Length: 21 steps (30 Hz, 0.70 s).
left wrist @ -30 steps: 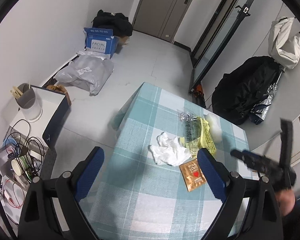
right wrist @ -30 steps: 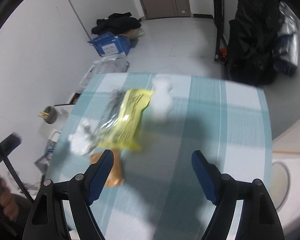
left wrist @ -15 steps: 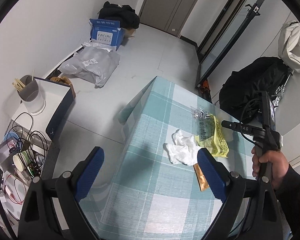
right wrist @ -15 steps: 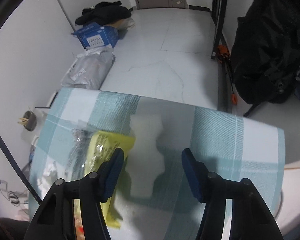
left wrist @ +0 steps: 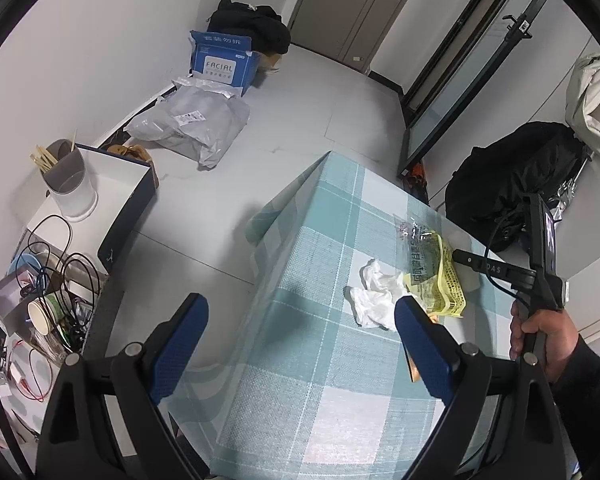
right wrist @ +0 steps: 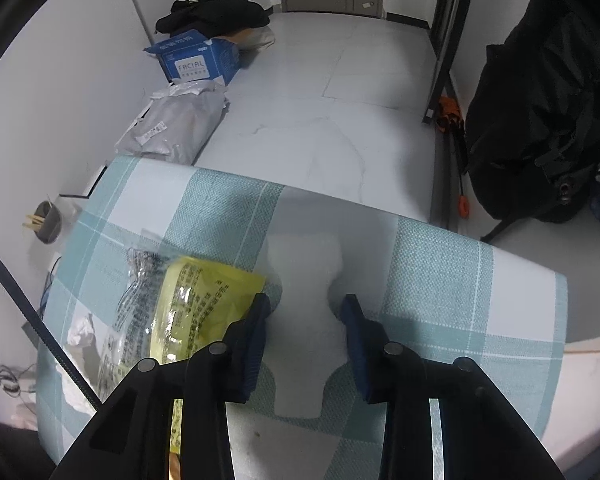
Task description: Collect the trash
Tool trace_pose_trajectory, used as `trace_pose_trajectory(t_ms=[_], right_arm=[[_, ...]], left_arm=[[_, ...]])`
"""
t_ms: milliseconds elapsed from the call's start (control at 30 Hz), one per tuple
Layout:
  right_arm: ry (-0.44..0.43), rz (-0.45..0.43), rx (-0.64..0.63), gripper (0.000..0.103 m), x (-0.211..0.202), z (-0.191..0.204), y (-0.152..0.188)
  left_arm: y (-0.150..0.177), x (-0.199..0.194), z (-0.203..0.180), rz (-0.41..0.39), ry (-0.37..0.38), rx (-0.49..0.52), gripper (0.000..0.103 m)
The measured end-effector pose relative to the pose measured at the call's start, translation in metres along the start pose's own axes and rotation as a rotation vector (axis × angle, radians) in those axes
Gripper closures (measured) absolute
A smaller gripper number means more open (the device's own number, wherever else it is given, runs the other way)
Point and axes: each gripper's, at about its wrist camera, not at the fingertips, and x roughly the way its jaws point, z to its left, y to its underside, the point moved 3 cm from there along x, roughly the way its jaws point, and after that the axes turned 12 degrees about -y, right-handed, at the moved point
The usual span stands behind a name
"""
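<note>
Checked tablecloth (right wrist: 440,280) carries a white foam piece (right wrist: 304,320) beside a yellow wrapper (right wrist: 196,304); right gripper (right wrist: 305,308), pitched steeply down, jaws closing around the foam's waist, left gripper (left wrist: 300,320) hovering wide open, empty.

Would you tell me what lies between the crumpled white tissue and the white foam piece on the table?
The yellow wrapper lies between the crumpled white tissue and the white foam piece, its edge by the foam; the right wrist view shows this best.

The left claw (left wrist: 300,332) is hanging wide open, pointing steeply down; the right claw (right wrist: 305,312) is closing, gripped by a hand (left wrist: 540,336).
</note>
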Motion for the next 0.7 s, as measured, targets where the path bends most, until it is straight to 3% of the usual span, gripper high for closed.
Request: trace_pose_trajectory(t_ms=[300,700], right_arm=[[-0.026,-0.030,-0.008,0.068,-0.033,0.000,0.026],[-0.116,-0.060,-0.050,0.068,-0.088,0.013,0.129]], left_arm=[[0.002,0.002,-0.014,0.002,-0.004,0.043,0.011],[0.019,0.015,-0.037,0.056,-0.037,0.120,0.011]])
